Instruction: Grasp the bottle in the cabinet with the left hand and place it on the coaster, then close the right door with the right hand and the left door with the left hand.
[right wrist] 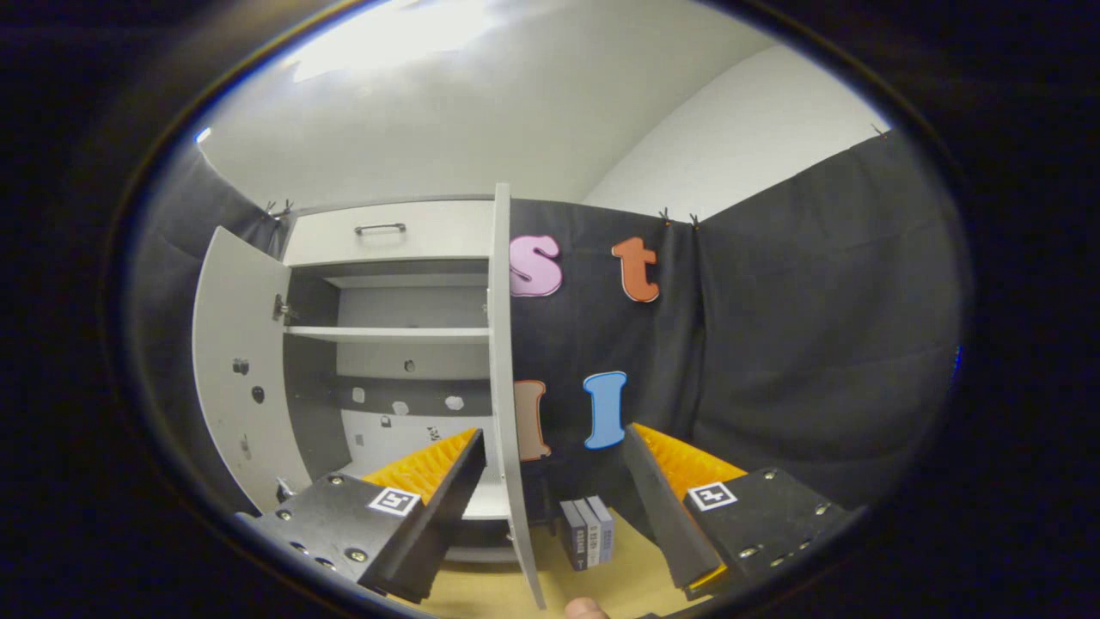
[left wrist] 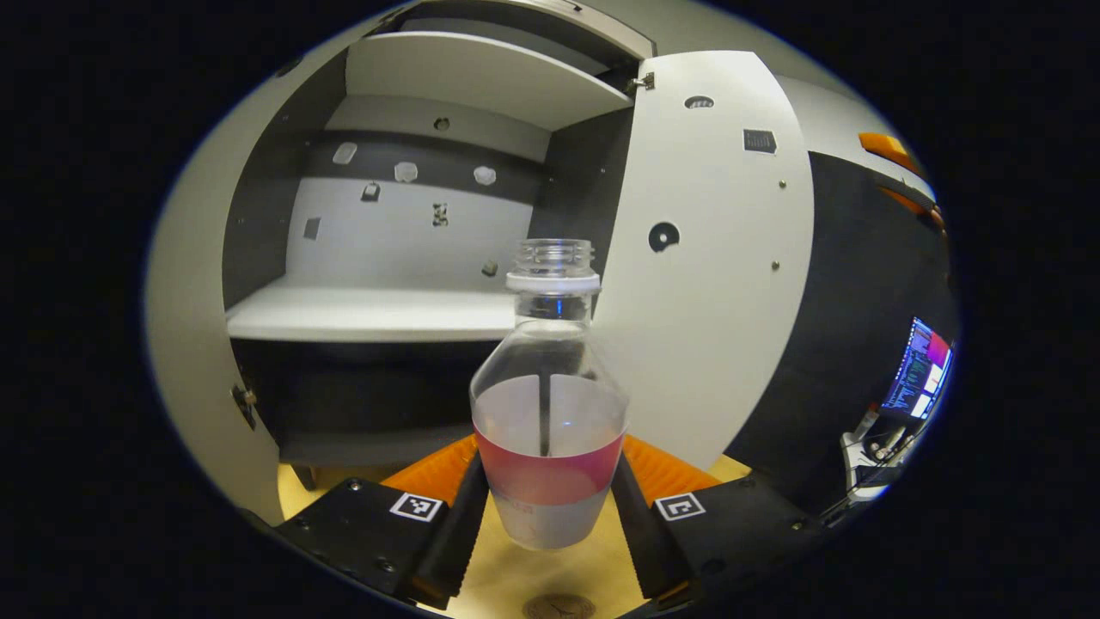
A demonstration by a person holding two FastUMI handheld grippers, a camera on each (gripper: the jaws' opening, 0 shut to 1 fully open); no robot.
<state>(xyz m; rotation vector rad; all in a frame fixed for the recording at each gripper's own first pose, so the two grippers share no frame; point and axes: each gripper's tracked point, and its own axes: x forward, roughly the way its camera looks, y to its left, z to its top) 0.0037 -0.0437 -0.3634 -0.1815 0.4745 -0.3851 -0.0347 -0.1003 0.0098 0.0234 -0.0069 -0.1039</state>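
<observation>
Both doors open | left gripper (left wrist: 550, 516) clamps the bottle (left wrist: 548, 413) upright above the wooden table (left wrist: 516, 576), in front of the cabinet (left wrist: 369, 314) | right gripper (right wrist: 550, 507) gapes, holds nothing, right door (right wrist: 507, 387) edge between its fingers | small boxes (right wrist: 588, 531) on the table beside that door.
</observation>
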